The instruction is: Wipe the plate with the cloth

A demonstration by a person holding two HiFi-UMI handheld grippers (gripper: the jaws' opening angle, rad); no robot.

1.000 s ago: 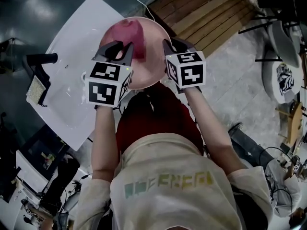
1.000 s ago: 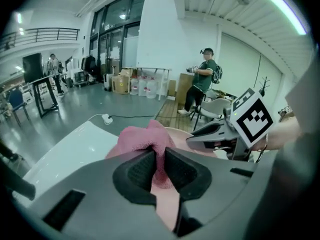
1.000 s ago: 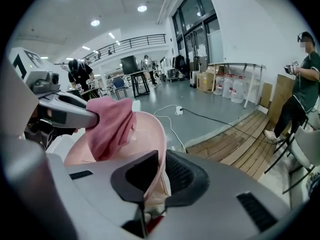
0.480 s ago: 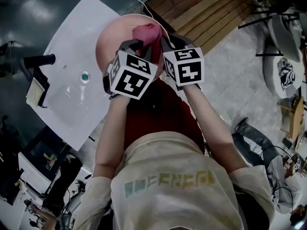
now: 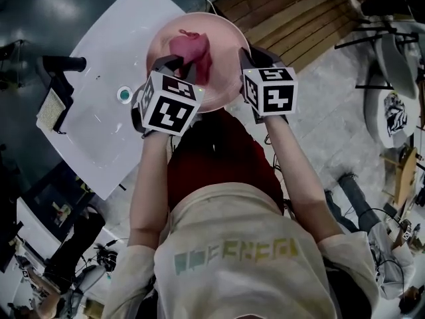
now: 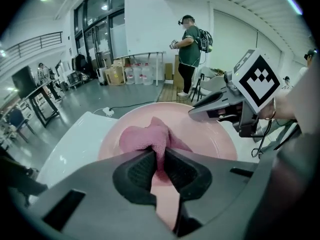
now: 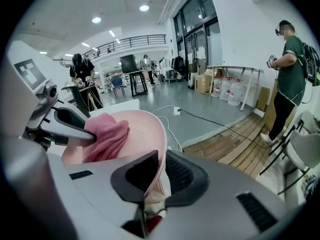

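Pink all over: a pink plate [image 5: 226,45] with a darker pink cloth [image 5: 192,52] bunched against its inner face. The person stands over it with a gripper in each hand, arms stretched forward.

The left gripper [image 6: 159,159] has its jaws closed tight on a fold of the cloth. The fabric is squeezed between the two black pads, and the rest of it bulges out ahead of the tips, pressed onto the plate on the left side of the bowl, towards its far edge.

The right gripper [image 7: 161,166] has its jaws closed on the plate itself. The thin rim runs straight down between its pads, on the plate's right side as the person sees it. From that gripper's view the plate stands steeply tilted, its hollow face turned toward the left gripper and the cloth.

From the head view the plate sits over the near corner of a white table [image 5: 99,131], partly past its edge, with wooden boards [image 5: 299,12] beyond it. I cannot tell whether the plate touches the table. On the table lie a small teal disc [image 5: 124,94], just left of the left gripper's marker cube, and a black handle [image 5: 60,64] at the far left edge, well apart from the plate.

Another person in a green shirt [image 6: 189,49] stands across the room, near a table with boxes and jugs under it.
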